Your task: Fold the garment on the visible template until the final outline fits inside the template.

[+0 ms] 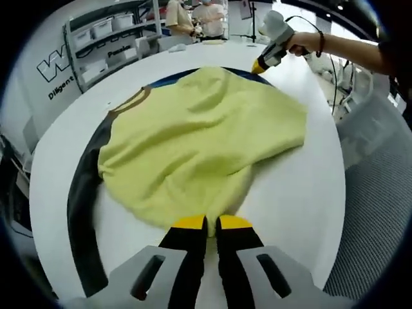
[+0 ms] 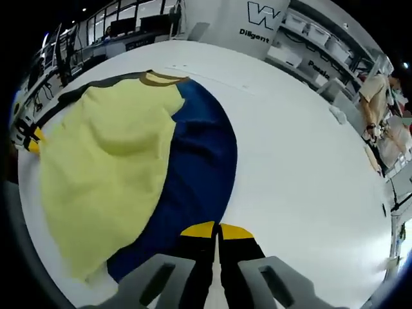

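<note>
A pale yellow garment (image 1: 199, 138) lies rumpled over a dark blue template mat (image 2: 199, 167) on the white table. My left gripper (image 1: 212, 223) is at the garment's near hem with its jaws together. The cloth's folds run into its yellow tips, so it is shut on the hem. In the right gripper view the same gripper's yellow tip (image 2: 33, 138) shows at the cloth's far left edge. My right gripper (image 2: 217, 229) is shut over bare blue mat, just beside the garment (image 2: 103, 167), with nothing visible between its tips. A hand holds the right gripper (image 1: 261, 64) at the garment's far edge.
The white table (image 2: 302, 161) has bare room to the right of the mat. A tan strip (image 1: 132, 100) lies at the mat's dark rim. Shelves with bins (image 1: 106, 38) and people (image 1: 193, 16) stand beyond the table. A grey floor mat (image 1: 380, 193) lies past the right edge.
</note>
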Demonstrator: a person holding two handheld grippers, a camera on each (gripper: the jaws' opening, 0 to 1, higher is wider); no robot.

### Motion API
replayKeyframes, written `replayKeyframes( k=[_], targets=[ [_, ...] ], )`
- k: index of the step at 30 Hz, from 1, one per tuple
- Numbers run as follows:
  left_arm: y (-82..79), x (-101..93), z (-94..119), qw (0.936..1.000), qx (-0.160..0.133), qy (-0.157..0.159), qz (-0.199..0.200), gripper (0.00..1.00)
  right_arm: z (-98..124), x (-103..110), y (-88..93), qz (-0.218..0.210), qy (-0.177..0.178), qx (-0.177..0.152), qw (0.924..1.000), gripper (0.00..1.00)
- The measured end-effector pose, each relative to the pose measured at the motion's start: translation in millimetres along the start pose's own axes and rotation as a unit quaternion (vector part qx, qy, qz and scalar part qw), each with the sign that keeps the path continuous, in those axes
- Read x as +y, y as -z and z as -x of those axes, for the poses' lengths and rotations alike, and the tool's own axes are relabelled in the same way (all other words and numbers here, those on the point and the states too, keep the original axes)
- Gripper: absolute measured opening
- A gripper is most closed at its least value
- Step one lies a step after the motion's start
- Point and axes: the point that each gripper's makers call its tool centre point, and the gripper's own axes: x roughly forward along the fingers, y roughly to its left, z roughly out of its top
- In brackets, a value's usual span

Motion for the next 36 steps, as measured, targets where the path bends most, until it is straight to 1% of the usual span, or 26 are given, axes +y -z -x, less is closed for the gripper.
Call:
replayKeyframes(
  k=[3, 4, 5, 8, 9, 10, 11, 12, 13, 14, 15, 16, 17, 19, 20, 21, 22, 24, 26, 28, 30, 32, 33, 34, 35, 36],
  targets=[
    [0.1, 19.8, -4, 0.9991, 0.018, -0.032, -0.02, 0.06, 2, -17, 4.4, 0.008, 0.006, 0.012, 0.9999, 0.0],
    [0.2, 27.1, -4, 0.9989, 0.022, -0.037, -0.018, 0.06, 2, -20, 5.8, 0.009, 0.008, 0.015, 0.9998, 0.0],
    [0.4, 37.9, -5, 0.9979, 0.027, -0.053, -0.025, 0.06, 4, -25, 8.1, 0.018, 0.009, 0.022, 0.9995, 0.0],
    [-0.4, 45.0, -7, 0.9978, 0.03, -0.055, -0.021, 0.06, 6, -21, 7.0, 0.013, -0.008, 0.021, 0.9997, 0.0],
    [-1.3, 46.6, -7, 0.9979, 0.027, -0.057, -0.015, 0.06, 5, -18, 7.7, 0.021, -0.01, 0.026, 0.9994, 0.0],
    [-15.8, 46.8, -4, 0.998, -0.006, -0.059, 0.021, 0.06, 4, -17, 8.1, 0.019, -0.014, 0.027, 0.9994, 0.0],
    [-22.2, 41.2, 0, 0.9982, -0.016, -0.052, 0.024, 0.06, 4, -17, 8.6, 0.02, -0.013, 0.028, 0.9993, 0.0],
    [-26.6, 34.7, 4, 0.9984, -0.02, -0.045, 0.026, 0.06, 4, -17, 9.6, 0.022, -0.013, 0.03, 0.9992, 0.0],
    [-35.5, 22.2, 8, 0.9988, -0.034, -0.028, 0.023, 0.06, 4, -17, 10.4, 0.022, -0.012, 0.031, 0.9992, 0.0],
    [-48.2, 7.9, 14, 0.9968, -0.067, -0.008, 0.043, 0.06, 4, -18, 10.8, 0.019, -0.011, 0.031, 0.9993, 0.0],
    [-53.8, -5.6, 18, 0.9955, -0.078, 0.012, 0.053, 0.06, 3, -18, 10.9, 0.015, -0.011, 0.029, 0.9994, 0.0],
    [-59.4, -20.6, 23, 0.9944, -0.088, 0.032, 0.048, 0.06, 3, -17, 11.1, 0.015, -0.012, 0.029, 0.9994, 0.0],
    [-62.4, -31.7, 26, 0.9939, -0.095, 0.043, 0.037, 0.06, 3, -17, 10.2, 0.012, -0.013, 0.025, 0.9995, 0.0],
    [-61.0, -45.7, 26, 0.9943, -0.089, 0.054, 0.022, 0.06, 4, -17, 10.4, 0.01, -0.015, 0.024, 0.9995, 0.0],
    [-68.5, -72.6, 26, 0.9887, -0.113, 0.098, -0.015, 0.06, 4, -17, 10.7, 0.01, -0.016, 0.025, 0.9995, 0.0],
    [-72.9, -101.3, 30, 0.9781, -0.136, 0.143, -0.066, 0.06, 5, -17, 11.3, 0.007, -0.016, 0.026, 0.9995, 0.0],
    [-69.5, -128.7, 33, 0.9677, -0.14, 0.185, -0.099, 0.06, 5, -16, 12.7, 0.005, -0.017, 0.028, 0.9994, 0.0],
    [-64.1, -143.4, 32, 0.9609, -0.135, 0.202, -0.131, 0.06, 4, -15, 14.1, 0.004, -0.019, 0.03, 0.9994, 0.0],
    [-57.1, -160.5, 31, 0.9553, -0.127, 0.22, -0.152, 0.06, 4, -15, 16.2, 0.002, -0.019, 0.034, 0.9992, 0.0],
    [-52.5, -170.8, 26, 0.9526, -0.12, 0.228, -0.162, 0.06, 5, -15, 16.5, 0.002, -0.021, 0.034, 0.9992, 0.0],
    [-50.7, -172.4, 22, 0.9528, -0.116, 0.228, -0.163, 0.06, 5, -15, 16.6, 0.001, -0.021, 0.034, 0.9992, 0.0],
    [-45.2, -177.6, 15, 0.9547, -0.106, 0.227, -0.161, 0.06, 5, -15, 17.2, 0.0, -0.022, 0.034, 0.9992, 0.0],
    [-43.3, -177.1, 14, 0.9578, -0.097, 0.223, -0.153, 0.06, 5, -15, 17.8, 0.0, -0.022, 0.035, 0.9991, 0.0],
    [-40.7, -178.2, 12, 0.9596, -0.089, 0.224, -0.146, 0.06, 5, -17, 19.8, 0.015, -0.018, 0.042, 0.9988, 0.0],
    [-36.9, -178.9, 9, 0.9599, -0.081, 0.214, -0.161, 0.06, 4, -17, 19.0, 0.004, -0.018, 0.039, 0.9991, 0.0],
    [-38.0, -176.7, 9, 0.9604, -0.085, 0.207, -0.166, 0.06, 4, -18, 18.9, 0.004, -0.02, 0.039, 0.999, 0.0]
  ],
)
